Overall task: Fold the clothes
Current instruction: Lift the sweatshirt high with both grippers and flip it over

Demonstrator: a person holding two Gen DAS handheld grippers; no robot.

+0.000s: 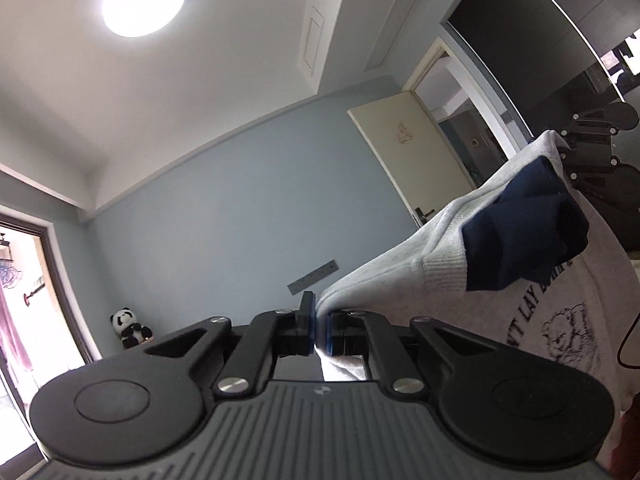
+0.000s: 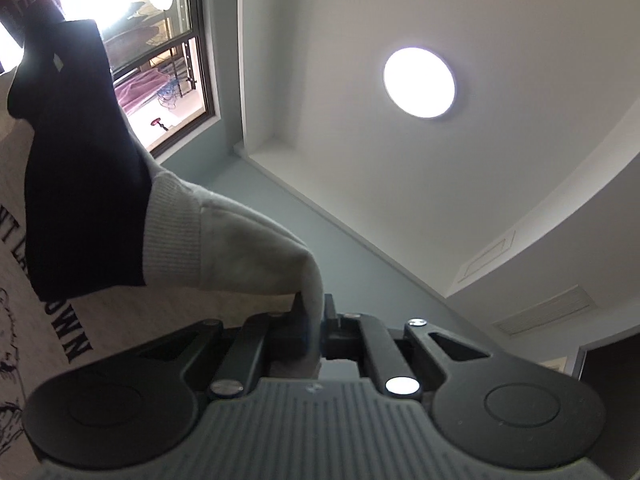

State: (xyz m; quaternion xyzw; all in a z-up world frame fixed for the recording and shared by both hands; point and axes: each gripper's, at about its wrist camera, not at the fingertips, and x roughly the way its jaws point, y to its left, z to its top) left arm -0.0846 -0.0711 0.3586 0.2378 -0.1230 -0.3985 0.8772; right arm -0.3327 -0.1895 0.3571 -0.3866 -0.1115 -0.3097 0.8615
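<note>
A light grey sweatshirt (image 1: pixel 400 264) with black lettering, a bear print and a navy lining at the neck (image 1: pixel 524 224) hangs stretched in the air between both grippers. My left gripper (image 1: pixel 319 326) is shut on one shoulder corner of it. In the left wrist view the right gripper (image 1: pixel 568 152) shows at the far right, pinching the other shoulder. In the right wrist view my right gripper (image 2: pixel 316 322) is shut on grey sweatshirt (image 2: pixel 248 240) fabric, with the navy lining (image 2: pixel 80 160) hanging to the left. The garment's lower part is out of view.
Both cameras look up at a blue-grey wall, a white ceiling and a round ceiling lamp (image 1: pixel 143 0). A toy panda (image 1: pixel 129 327) sits low at the left. A cream door (image 1: pixel 412 148) stands open at the right. A window (image 2: pixel 160 40) is in the right wrist view.
</note>
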